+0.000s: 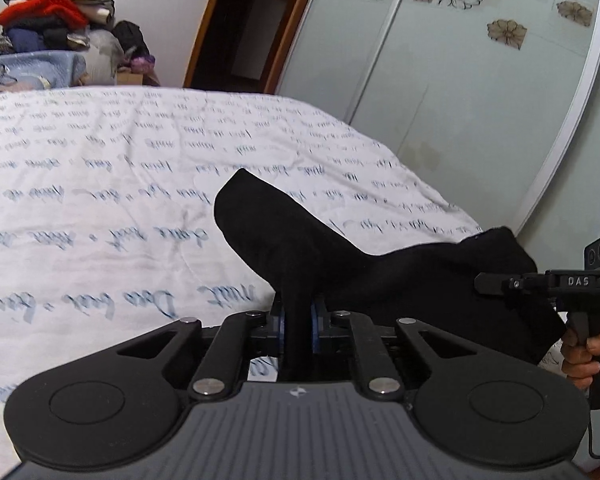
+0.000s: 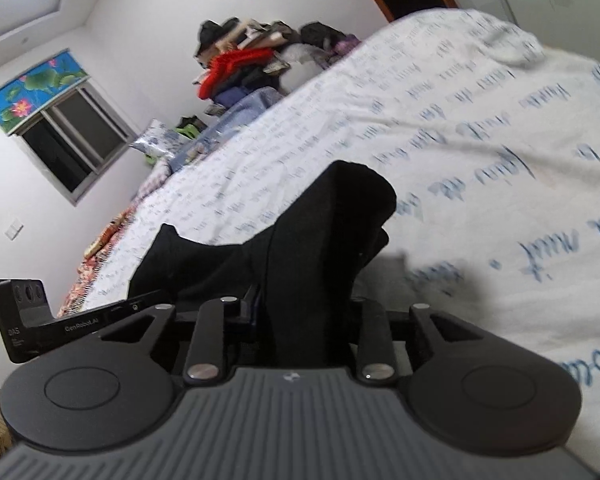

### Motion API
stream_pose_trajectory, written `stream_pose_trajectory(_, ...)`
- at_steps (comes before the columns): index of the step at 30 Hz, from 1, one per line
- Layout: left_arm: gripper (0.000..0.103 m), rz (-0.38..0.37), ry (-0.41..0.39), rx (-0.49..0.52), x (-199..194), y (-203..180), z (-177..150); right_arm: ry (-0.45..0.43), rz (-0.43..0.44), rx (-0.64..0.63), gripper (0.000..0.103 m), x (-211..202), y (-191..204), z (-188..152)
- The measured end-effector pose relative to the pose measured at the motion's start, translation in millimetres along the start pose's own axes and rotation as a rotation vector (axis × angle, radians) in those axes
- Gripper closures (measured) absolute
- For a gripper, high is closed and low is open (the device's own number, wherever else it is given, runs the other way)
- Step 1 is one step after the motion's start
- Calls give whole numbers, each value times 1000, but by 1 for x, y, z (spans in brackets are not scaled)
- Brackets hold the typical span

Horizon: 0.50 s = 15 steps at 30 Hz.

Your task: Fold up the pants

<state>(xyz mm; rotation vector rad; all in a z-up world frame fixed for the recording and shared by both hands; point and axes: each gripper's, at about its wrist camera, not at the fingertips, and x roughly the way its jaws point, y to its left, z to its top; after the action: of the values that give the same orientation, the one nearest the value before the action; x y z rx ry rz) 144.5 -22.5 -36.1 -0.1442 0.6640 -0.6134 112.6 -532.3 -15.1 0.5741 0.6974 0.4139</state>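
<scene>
The black pants (image 1: 400, 276) hang between my two grippers above the white bedspread (image 1: 100, 200) with blue script. My left gripper (image 1: 298, 326) is shut on a bunched edge of the pants, which rises in a fold ahead of the jaws. My right gripper (image 2: 300, 312) is shut on another edge of the same pants (image 2: 320, 232). The right gripper also shows in the left wrist view (image 1: 488, 284) at the far right, held by a hand. The left gripper's body shows in the right wrist view (image 2: 40, 320) at the left.
A pile of clothes (image 1: 52, 16) with a red garment stands beyond the bed's far side. Sliding wardrobe doors (image 1: 460, 80) with flower prints run along the right. A dark doorway (image 1: 252, 20) is behind the bed. A window (image 2: 72, 136) is on the far wall.
</scene>
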Motion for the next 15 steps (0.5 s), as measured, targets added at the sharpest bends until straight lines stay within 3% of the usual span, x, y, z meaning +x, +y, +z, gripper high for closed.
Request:
stream_pose_trajectory(6,92,114,-71,6,-25,22,22,-15,85,-54,76,23,34,24)
stream_pose_trajectory(10,86,165,54,-31,-6,49,33,12,93,-64,74,59,45,36)
stream_pose_trajectory(11,86,211,86,-39,2,56,32,34,69,-54,71,72,44,37)
stream_pose_trajectory(12,86,282,107,-47,7,63,30,60,14,-51,57,86,41,39)
stream_pose_trajectory(14,86,389,88,-41,2,70,25,92,-166,-93,52,104,36,38)
stream_pose_trajectory(15,86,414,65,-40,-5,73,25,90,-196,-114,48,104,34,36)
